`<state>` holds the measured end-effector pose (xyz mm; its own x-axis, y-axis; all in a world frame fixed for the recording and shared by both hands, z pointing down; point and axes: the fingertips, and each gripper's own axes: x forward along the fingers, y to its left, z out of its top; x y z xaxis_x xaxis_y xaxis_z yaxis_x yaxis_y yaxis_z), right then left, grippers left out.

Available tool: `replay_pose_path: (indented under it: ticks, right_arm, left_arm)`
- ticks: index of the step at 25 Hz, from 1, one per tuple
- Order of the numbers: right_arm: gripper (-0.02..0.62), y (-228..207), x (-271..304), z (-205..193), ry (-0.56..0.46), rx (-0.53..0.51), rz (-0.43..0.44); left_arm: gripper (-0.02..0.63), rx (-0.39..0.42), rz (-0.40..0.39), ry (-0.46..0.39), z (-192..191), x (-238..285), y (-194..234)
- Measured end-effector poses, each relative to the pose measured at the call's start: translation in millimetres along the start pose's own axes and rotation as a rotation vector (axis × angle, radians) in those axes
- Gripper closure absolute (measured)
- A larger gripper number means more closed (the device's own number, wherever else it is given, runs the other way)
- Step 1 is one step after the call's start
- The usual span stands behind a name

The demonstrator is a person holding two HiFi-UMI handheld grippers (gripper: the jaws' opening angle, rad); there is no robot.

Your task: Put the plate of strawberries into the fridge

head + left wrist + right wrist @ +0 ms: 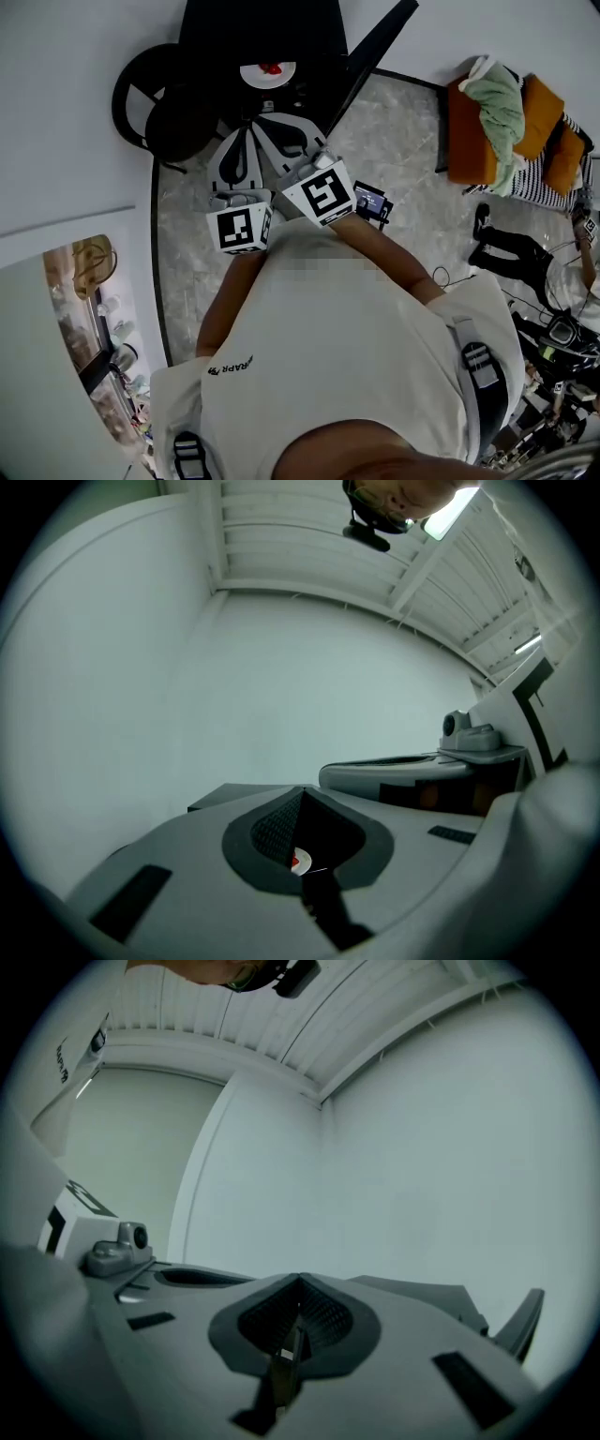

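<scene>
1. Left gripper [246, 129]: it sits at frame centre in the head view, pointing toward the top of the frame. In the left gripper view the left gripper [301, 791] has its jaws clenched, tips meeting, with nothing held between them.

2. Right gripper [267, 119]: it lies just beside the left one, on its right, with the tips of the two close together. In the right gripper view the right gripper [300, 1279] has its jaws clenched tip to tip and grasps nothing.

3. Task object: the plate [268, 73] is white and rests on the black surface [216, 37] at top centre of the head view, beyond both sets of jaws and apart from them. The strawberries [271, 68] lie on the plate as a small red cluster. The left gripper view shows a sliver of the plate [298, 860] through the opening behind the jaw tips.

4. Surroundings: a black chair [155, 103] stands at the upper left, against the surface. The marbled floor [394, 141] extends to the right. An orange seat [464, 131] carrying a green cloth [497, 103] occupies the upper right.
</scene>
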<state>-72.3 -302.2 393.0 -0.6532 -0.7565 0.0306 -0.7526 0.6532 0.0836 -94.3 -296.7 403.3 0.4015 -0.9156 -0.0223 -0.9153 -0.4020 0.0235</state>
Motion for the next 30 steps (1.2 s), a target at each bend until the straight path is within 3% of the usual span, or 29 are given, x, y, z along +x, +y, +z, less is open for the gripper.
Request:
replay_pose_path:
  ticks: [30]
  right_arm:
    - [0.583,-21.7,-13.9,-11.0,0.002,0.088,-0.051]
  left_arm:
    - [0.604,0.008,0.006,0.019,-5.6,3.3,-0.3]
